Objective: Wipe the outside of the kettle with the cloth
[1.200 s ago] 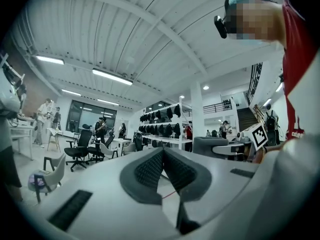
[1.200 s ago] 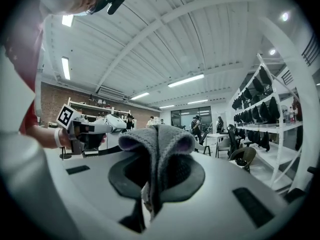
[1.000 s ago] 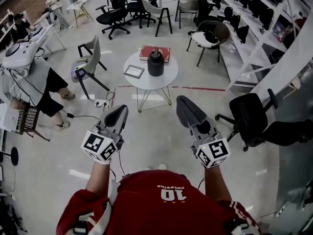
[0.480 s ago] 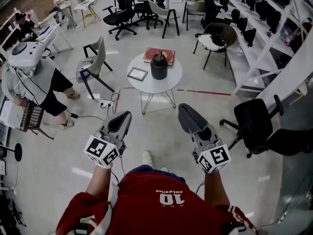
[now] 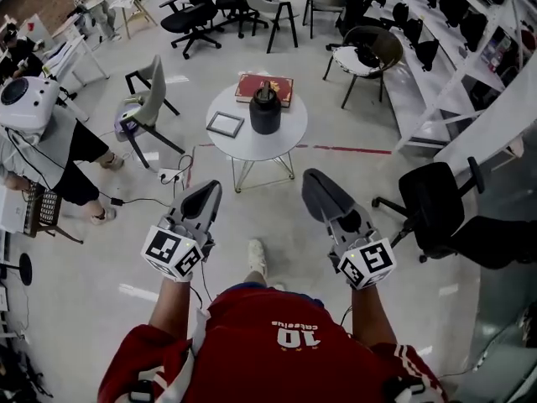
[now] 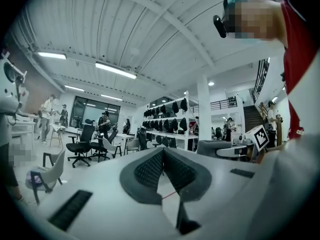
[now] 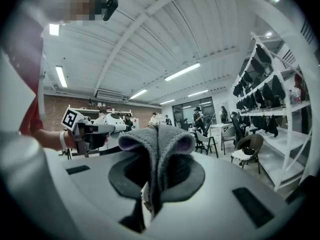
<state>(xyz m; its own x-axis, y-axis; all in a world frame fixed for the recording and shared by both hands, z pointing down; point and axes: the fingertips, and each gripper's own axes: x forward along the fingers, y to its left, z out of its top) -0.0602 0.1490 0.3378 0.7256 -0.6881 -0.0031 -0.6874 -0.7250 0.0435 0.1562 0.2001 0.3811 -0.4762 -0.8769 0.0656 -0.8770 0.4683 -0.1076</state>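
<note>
Cloth (image 7: pixel 158 143) detail appears only in the right gripper view: a grey knitted fabric with a pale lilac edge. It is folded into a peak and stands up at the centre of the frame. The right gripper (image 7: pixel 156 134) has its jaws closed on this fold, with fabric hanging down between the dark pads. In the head view the same jaws show only as a dark tip, and the cloth cannot be made out there.

The left gripper view shows the left gripper (image 6: pixel 163 152) with its ribbed pads meeting at the tips. Nothing is held between them.

The kettle (image 5: pixel 265 107) is visible in the head view only. It is black and cylindrical, stands upright, and has a small fitting on its top. It sits on a round white counter (image 5: pixel 252 145) at upper centre of the frame. A red book (image 5: pixel 281 86) lies just behind it, and a small framed item (image 5: pixel 226 123) lies to its left.

Both grippers occupy the lower middle of the head view, above the floor. Both are well apart from the kettle and the counter.
</note>
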